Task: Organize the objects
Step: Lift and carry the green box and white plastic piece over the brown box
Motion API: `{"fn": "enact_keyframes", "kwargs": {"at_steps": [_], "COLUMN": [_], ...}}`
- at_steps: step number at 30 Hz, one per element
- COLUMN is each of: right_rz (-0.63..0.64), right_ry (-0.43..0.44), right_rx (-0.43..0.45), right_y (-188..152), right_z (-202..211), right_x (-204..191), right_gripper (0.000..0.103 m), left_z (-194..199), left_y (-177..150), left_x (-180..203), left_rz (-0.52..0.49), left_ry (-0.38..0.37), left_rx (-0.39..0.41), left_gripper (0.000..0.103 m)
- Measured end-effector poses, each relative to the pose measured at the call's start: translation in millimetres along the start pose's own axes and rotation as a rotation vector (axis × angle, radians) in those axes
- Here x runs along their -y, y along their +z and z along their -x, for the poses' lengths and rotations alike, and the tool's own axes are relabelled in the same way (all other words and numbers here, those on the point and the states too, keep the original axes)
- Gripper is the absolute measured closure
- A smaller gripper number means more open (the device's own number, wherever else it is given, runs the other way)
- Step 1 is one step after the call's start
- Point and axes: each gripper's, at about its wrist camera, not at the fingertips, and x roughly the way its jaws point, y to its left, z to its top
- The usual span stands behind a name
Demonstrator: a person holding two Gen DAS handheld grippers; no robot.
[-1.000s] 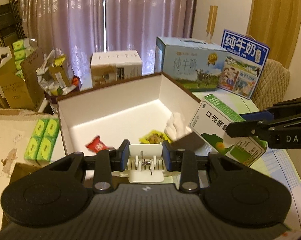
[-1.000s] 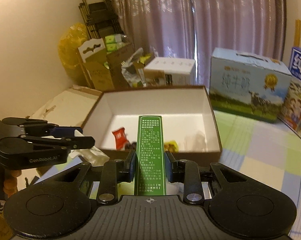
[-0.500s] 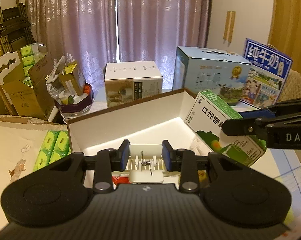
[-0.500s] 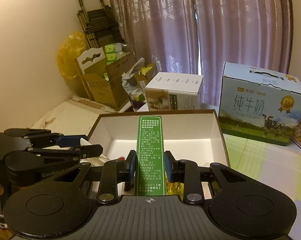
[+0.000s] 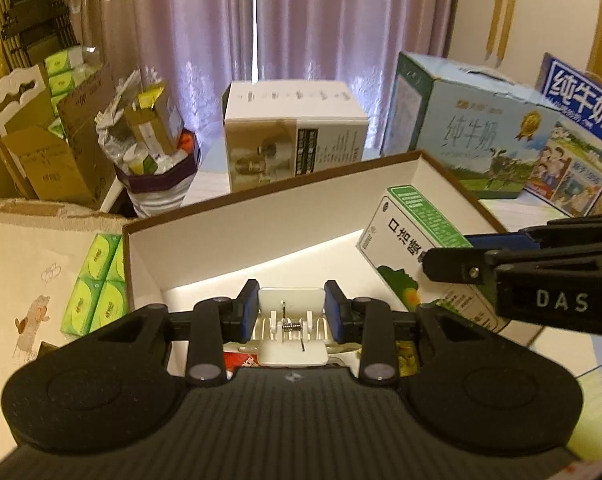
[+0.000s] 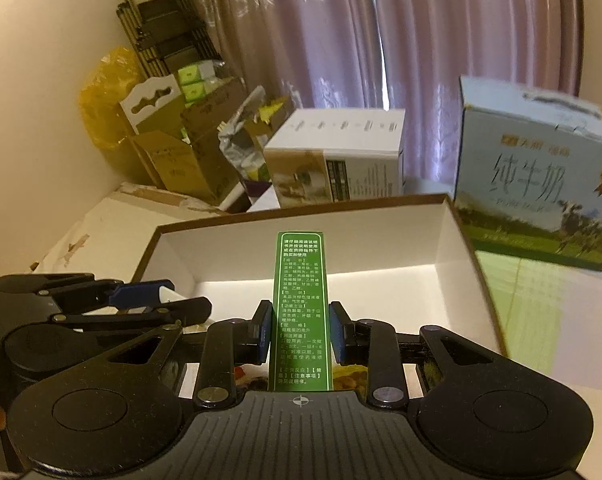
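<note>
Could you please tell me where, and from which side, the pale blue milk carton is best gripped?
By the carry handle on top of the milk carton, coming down from above. The carton stands upright and its body looks too wide for the jaws, while the handle is a thin strip arched above the lid.

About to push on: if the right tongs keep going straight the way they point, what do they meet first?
Probably the white floor of the open storage box: the right tongs, shut on the green carton, point down into it. Depth is unclear.
</note>
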Motion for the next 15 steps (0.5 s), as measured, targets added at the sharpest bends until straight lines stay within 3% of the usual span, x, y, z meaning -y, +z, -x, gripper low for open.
{"fn": "enact_keyframes", "kwargs": {"at_steps": [15], "right_rz": [-0.001], "right_ry": [-0.038], "right_rx": [-0.066], "right_y": [8], "right_z": [-65], "right_x": [9], "right_gripper": [0.077], "left_z": [-62], "left_y": [7], "left_x": [-11], "left_rz": [0.026], "left_ry": [-0.002], "left_rx": [-0.117], "left_gripper": [0.073]}}
